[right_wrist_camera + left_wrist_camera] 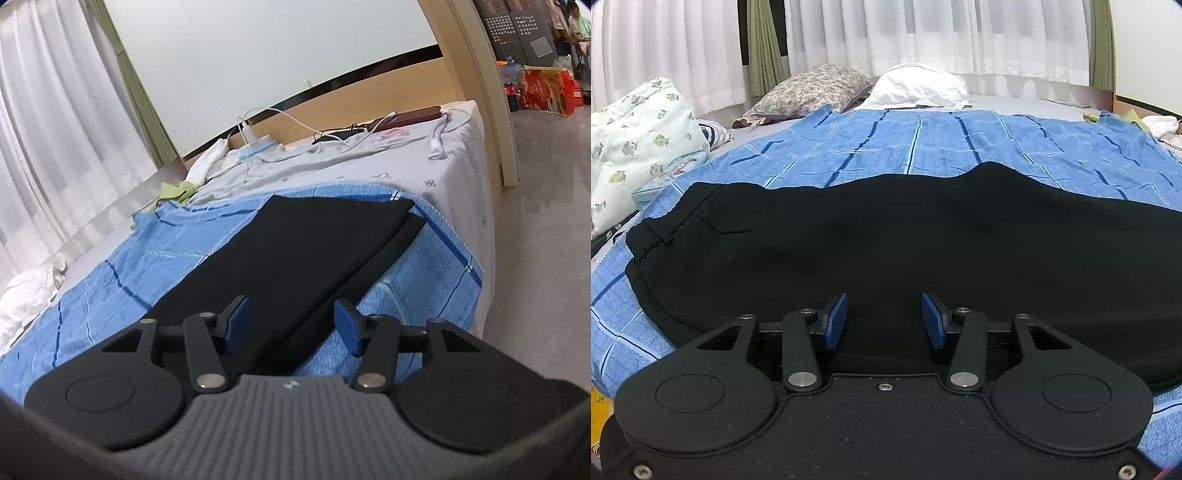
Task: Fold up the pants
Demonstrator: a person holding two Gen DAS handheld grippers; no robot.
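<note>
Lying flat on a blue checked bedspread over the bed: black pants, waistband leftward, legs stacked toward the bed's foot. Left tongs and right tongs: both spread wide, empty, poised above the fabric's near edge.

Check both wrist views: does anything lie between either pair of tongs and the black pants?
Nothing visible does. The left tongs and right tongs stand open directly over the black pants, which lie flat on the blue blanket.
</note>
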